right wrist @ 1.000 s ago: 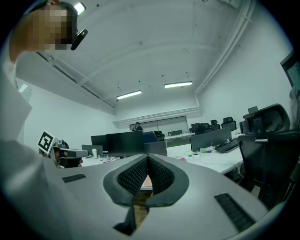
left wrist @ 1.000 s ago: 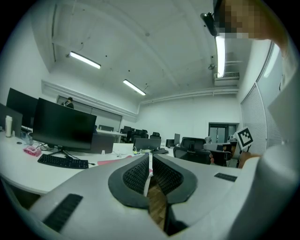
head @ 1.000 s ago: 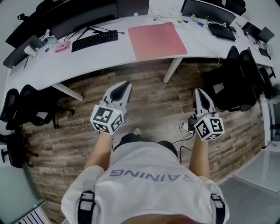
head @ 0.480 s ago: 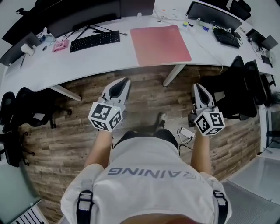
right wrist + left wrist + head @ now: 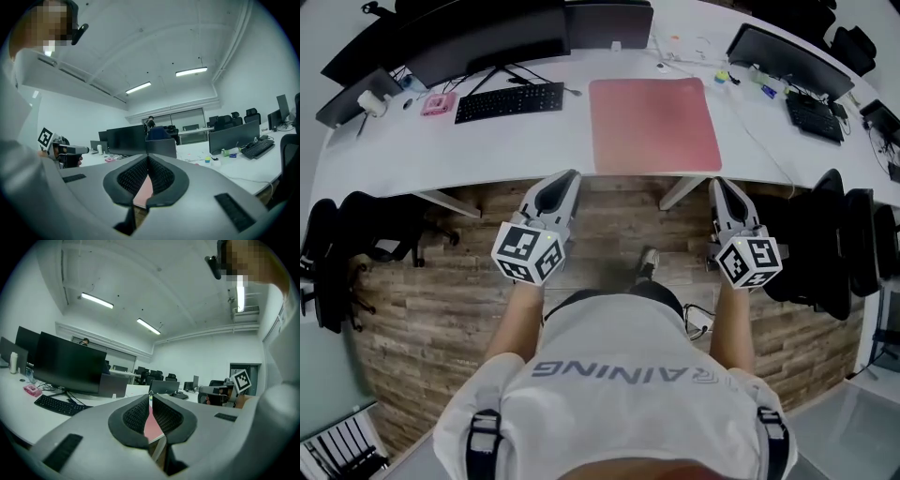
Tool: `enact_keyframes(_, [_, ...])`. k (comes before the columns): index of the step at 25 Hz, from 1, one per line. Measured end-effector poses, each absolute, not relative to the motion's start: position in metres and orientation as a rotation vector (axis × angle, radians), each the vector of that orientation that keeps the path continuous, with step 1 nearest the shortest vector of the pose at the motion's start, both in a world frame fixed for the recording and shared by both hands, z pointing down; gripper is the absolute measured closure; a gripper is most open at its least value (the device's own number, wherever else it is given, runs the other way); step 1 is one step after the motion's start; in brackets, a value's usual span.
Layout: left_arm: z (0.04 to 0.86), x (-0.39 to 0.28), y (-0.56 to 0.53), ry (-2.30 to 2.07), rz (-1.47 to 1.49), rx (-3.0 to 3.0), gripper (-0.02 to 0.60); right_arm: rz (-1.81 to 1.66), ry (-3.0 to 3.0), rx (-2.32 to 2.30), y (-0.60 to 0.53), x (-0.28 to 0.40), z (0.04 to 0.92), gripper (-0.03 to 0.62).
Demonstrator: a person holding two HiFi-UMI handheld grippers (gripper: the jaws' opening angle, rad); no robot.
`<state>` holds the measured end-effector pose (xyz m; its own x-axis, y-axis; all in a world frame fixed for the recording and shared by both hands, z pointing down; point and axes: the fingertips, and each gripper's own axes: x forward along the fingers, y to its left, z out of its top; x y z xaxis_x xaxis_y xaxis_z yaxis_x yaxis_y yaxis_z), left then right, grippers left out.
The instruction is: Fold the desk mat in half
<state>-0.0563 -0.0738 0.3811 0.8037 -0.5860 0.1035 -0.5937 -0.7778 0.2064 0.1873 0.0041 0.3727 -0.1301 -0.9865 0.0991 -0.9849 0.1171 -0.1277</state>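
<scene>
Head view: the pink mat (image 5: 654, 126) lies flat and unfolded on the white desk (image 5: 534, 141), its near edge along the desk's front edge. A keyboard (image 5: 508, 101) sits to its left. The 2 grippers are held level over the wood floor (image 5: 422, 281), tips just short of the desk: the left gripper (image 5: 565, 176) points at the mat's near left corner, the right gripper (image 5: 719, 183) at its near right corner.

Left gripper view: the jaws are closed, tips meeting, nothing between them; the mat shows beyond.

Right gripper view: the jaws are closed and empty, with the mat ahead.
</scene>
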Motion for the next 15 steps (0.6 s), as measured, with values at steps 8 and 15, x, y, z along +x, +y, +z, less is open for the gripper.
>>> enact_keyframes(8, [0.372,0.048,-0.121,-0.980,0.090,2.755,0.538,-0.334,2.364,-2.008,-0.065,0.296,0.381,0.572])
enact_keyframes(15, [0.390,0.083,-0.153,-1.092,0.132,2.677,0.538,-0.420,2.410,-1.966,-0.109,0.354,0.404,0.572])
